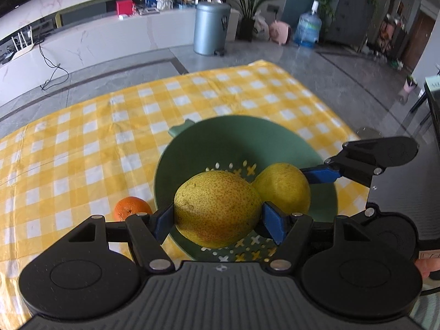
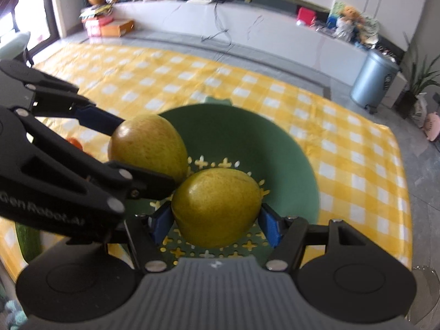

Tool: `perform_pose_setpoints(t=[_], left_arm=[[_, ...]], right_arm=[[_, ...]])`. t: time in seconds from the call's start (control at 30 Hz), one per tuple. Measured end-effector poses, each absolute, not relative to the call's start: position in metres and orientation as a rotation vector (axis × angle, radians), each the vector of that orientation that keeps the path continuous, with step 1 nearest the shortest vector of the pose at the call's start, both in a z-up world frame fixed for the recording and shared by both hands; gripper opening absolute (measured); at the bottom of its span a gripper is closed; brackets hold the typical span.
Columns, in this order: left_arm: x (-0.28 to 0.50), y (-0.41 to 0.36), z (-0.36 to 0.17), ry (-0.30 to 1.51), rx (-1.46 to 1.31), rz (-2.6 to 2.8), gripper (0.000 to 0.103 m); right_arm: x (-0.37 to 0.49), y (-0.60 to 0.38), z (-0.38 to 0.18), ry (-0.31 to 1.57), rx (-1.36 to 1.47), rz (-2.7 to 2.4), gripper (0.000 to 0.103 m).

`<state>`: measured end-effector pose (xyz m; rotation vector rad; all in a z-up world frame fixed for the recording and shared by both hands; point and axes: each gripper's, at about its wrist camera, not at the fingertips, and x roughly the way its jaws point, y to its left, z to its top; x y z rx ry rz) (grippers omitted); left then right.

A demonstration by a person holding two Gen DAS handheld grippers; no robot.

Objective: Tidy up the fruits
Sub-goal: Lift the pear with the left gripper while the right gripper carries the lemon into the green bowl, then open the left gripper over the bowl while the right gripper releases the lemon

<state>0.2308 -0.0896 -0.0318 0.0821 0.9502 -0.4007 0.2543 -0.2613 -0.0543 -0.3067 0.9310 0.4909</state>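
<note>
A yellow-green speckled pear (image 1: 217, 209) sits between the blue pads of my left gripper (image 1: 218, 221), which is shut on it. My right gripper (image 2: 216, 222) is shut on a second pear (image 2: 217, 206). Both pears hang close together over a green colander bowl (image 1: 165, 170), almost touching. In the right wrist view the left gripper (image 2: 128, 152) comes in from the left with its pear (image 2: 148, 145) above the bowl (image 2: 275, 148). One blue pad (image 1: 320, 174) of the right gripper shows against its pear (image 1: 283, 188). An orange (image 1: 131, 207) lies on the cloth left of the bowl.
A yellow-and-white checked cloth (image 1: 82, 137) covers the table, with open cloth left of and beyond the bowl. The table's far edge drops to a grey floor with a metal bin (image 1: 210, 27) and a water jug (image 1: 308, 27). A person's fingertip (image 1: 425, 266) shows at the right.
</note>
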Motion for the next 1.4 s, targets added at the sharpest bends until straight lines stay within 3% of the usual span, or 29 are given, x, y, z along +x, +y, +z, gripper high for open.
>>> perform_pose_setpoints(t=[0.53,1.4], left_arm=[[0.247,-0.102,-0.054,1.043,0.143,-0.396,0.079],[0.244,-0.104,-0.053,1.017,0.165,-0.375,0.084]], right_arm=[[0.271,-0.261,-0.082,1.094,-0.314,0.530,0.064],[0.271,-0.260,-0.075,1.152,-0.351,0.489,0.066]])
